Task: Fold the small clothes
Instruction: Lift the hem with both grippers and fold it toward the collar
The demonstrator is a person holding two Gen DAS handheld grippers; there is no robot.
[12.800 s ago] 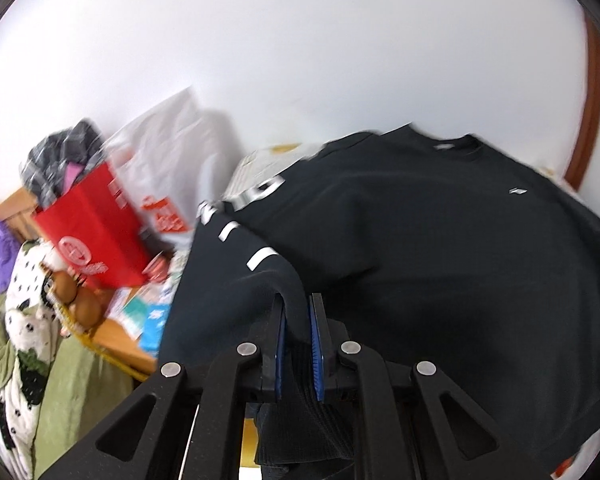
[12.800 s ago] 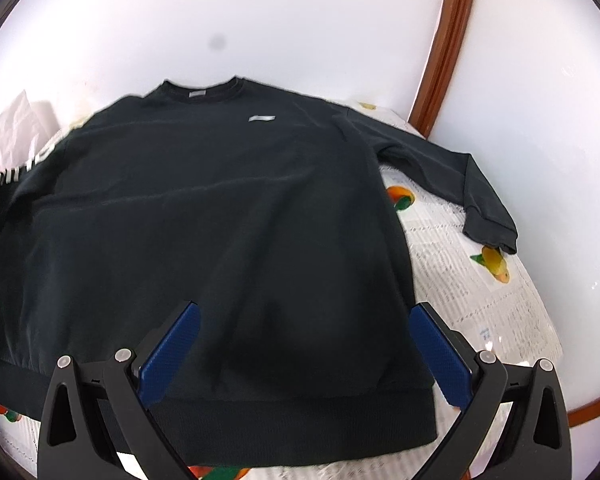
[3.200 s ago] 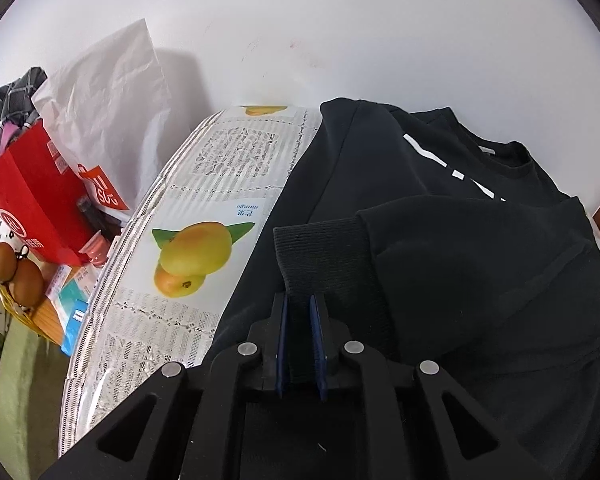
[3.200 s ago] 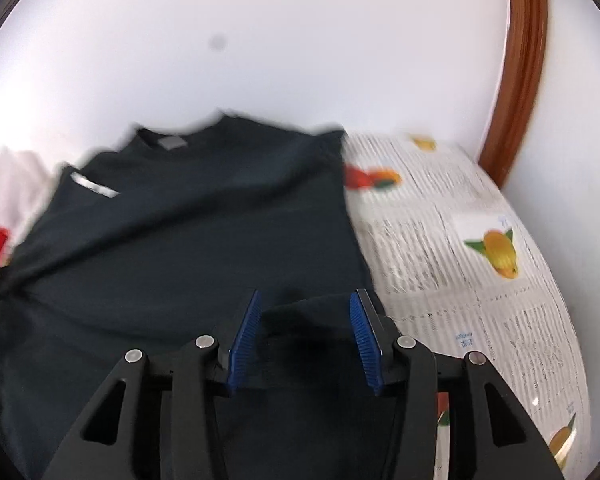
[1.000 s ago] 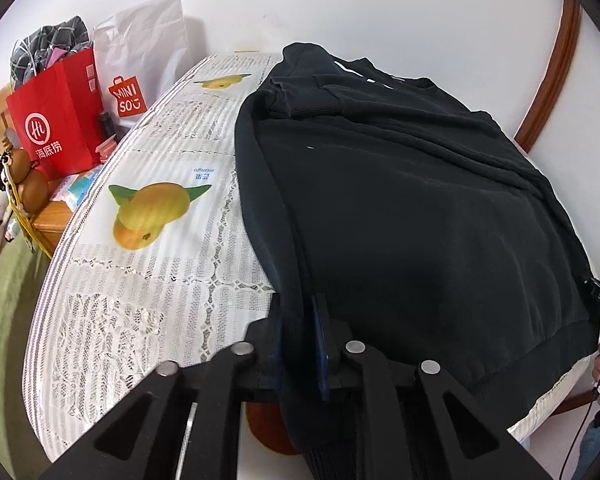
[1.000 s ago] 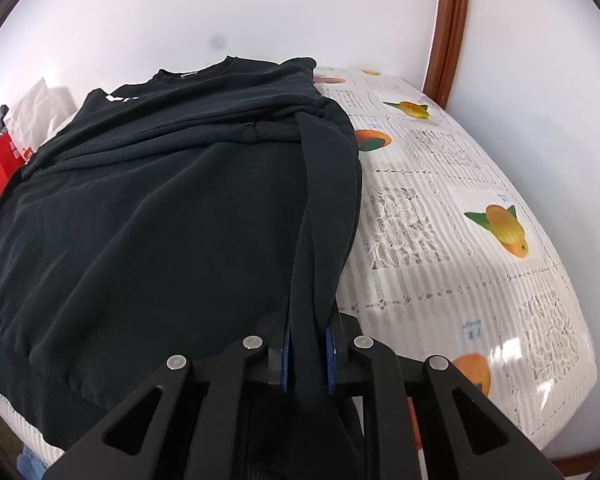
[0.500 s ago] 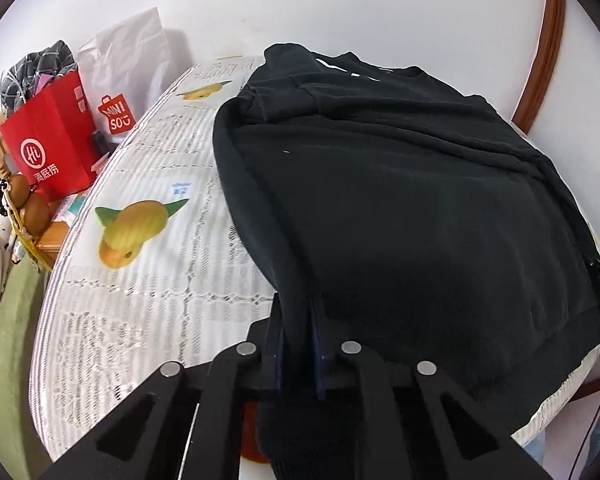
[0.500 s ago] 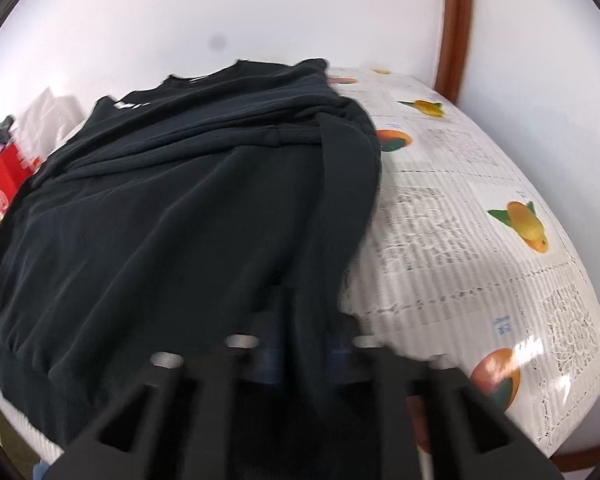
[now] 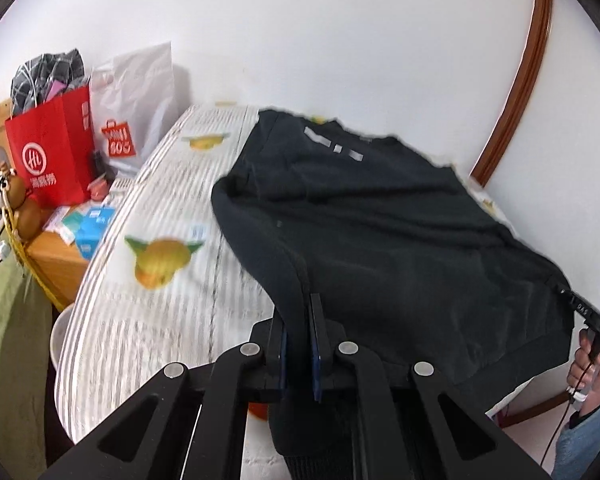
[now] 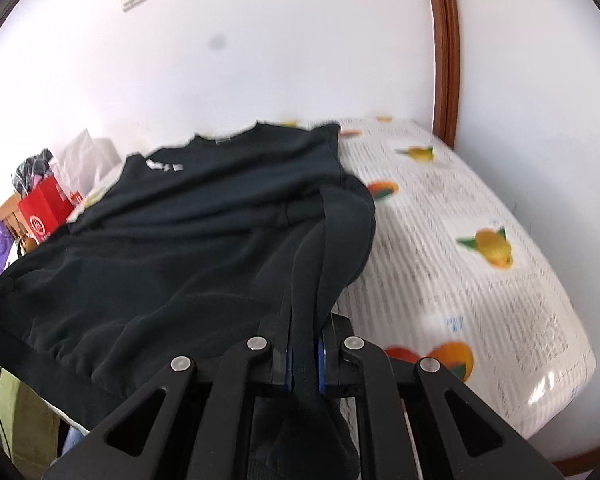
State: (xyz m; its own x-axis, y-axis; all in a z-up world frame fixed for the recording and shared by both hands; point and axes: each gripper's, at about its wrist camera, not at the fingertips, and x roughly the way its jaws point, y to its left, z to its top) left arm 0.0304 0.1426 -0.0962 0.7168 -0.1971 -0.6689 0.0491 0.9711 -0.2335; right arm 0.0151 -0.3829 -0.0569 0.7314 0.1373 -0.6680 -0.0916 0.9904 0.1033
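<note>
Left wrist view, from your left: a red paper bag [image 9: 50, 152] and a white shopping bag [image 9: 138, 100] crowd the wooden side table [image 9: 54, 258] against the white wall. Next comes the table [image 9: 140, 320] under its fruit-printed cloth, bare along its left edge. The black sweatshirt [image 9: 380, 232] covers the middle, hem lifted off the near edge. Your left gripper [image 9: 298, 344] is clenched on one hem corner. Right wrist view: your right gripper [image 10: 304, 354] is clamped on the other, with open cloth rightward to the brown door frame [image 10: 444, 48].
</note>
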